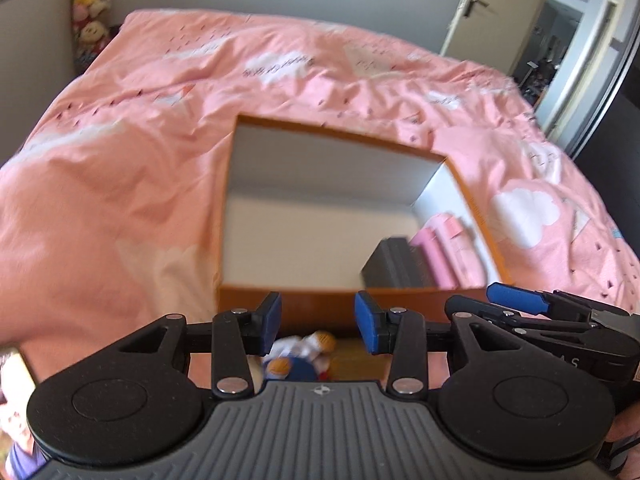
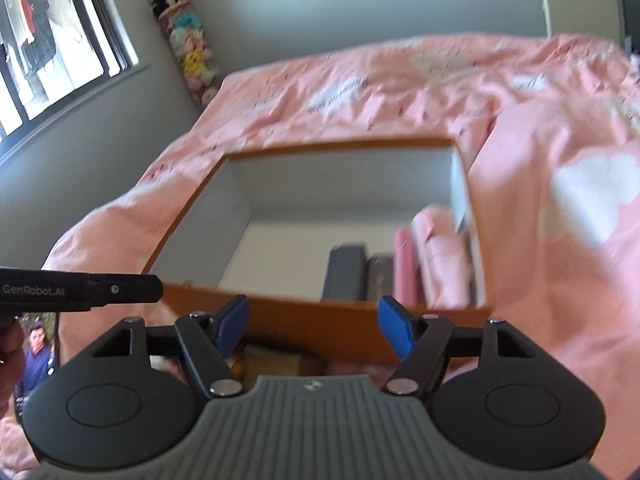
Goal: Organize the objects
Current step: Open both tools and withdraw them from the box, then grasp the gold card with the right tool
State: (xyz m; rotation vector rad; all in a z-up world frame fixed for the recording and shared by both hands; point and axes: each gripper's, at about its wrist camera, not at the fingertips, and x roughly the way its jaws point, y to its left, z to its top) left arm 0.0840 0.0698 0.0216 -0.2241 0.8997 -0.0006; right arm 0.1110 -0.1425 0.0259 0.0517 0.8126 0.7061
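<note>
box (image 1: 472, 200) on bed (image 1: 120, 160) | books (image 1: 404, 264) in box, right side | doll (image 1: 304, 356) before box

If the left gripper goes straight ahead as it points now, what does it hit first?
Probably the near wall of the orange box: the left gripper, open and empty, sits level with that wall. Depth is unclear; it might clear the rim.

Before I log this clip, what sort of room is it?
Most likely a bedroom: a bed under a pink cloud-print duvet, plush toys stacked in the corner, and an open orange box on the bed.
</note>
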